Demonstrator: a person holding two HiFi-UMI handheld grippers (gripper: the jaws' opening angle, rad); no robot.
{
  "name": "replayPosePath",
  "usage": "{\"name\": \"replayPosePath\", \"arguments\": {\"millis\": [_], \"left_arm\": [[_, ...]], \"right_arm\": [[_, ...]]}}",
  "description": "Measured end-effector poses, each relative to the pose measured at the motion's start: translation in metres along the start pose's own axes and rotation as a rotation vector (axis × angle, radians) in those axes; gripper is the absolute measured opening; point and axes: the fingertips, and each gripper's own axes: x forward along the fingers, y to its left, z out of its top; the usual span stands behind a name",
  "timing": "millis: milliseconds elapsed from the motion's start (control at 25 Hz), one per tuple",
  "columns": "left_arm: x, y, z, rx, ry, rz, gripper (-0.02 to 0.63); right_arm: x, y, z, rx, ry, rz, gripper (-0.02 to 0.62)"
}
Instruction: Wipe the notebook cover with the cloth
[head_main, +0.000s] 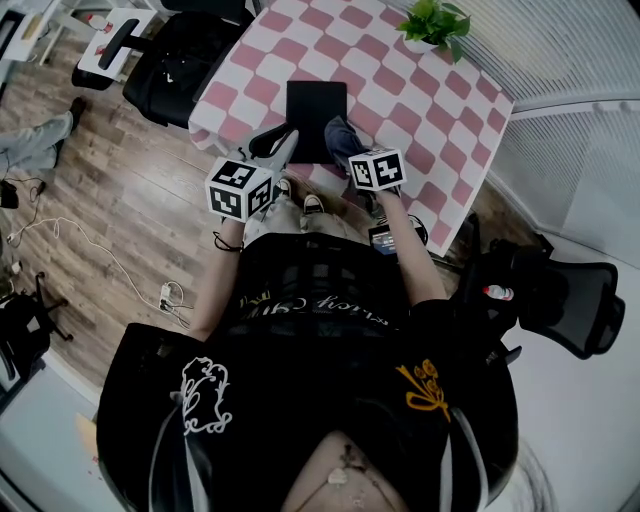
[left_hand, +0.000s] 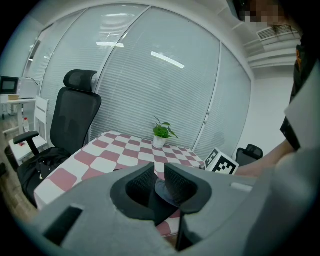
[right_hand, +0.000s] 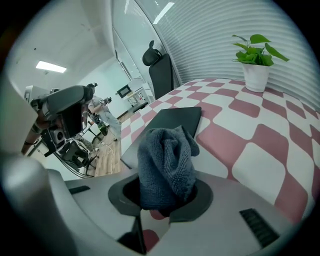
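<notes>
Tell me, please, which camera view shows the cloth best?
The right gripper view: the cloth fills the centre, clamped in the right gripper. The head view shows only a small dark bunch; the left gripper view, a bluish sliver beyond its jaws, probably the cloth.

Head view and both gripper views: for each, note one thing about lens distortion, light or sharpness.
Head view: fisheye bows the checked table at its edges. Left gripper view: light strips glare on the glass wall. Right gripper view: the cloth weave is sharp, the notebook evenly lit, the far room softer.
</notes>
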Motion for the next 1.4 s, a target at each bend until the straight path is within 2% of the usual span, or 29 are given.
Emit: {"name": "replayPosePath", "arguments": {"millis": [240,400,880,1200,1400], "left_arm": [[0.003,-0.011,-0.002,-0.001,-0.006,0.008,0.063],[0.003,-0.02,-0.003,-0.006,-0.021,0.025,0.063],[-0.03,-0.049,-0.014,-0.006,-0.053,0.1,0.063],[-0.068,-0.042,-0.014,0.001,-0.083,0.147,0.063],[-0.109,-0.039,-0.024,-0.001,-0.103,0.161,0.063]], "right_arm": [[-0.006,-0.01,-0.004,0.031,-0.004,-0.015,0.087],[-0.018,-0.005,0.001,-0.028,-0.031,-0.035,0.087],[-0.061,0.044,0.022,-0.04,-0.21,0.077,0.087],[-0.067,0.086,0.026,-0.078,-0.245,0.12,0.087],[-0.066,0.12,0.021,-0.085,-0.257,0.128,0.087]]}}
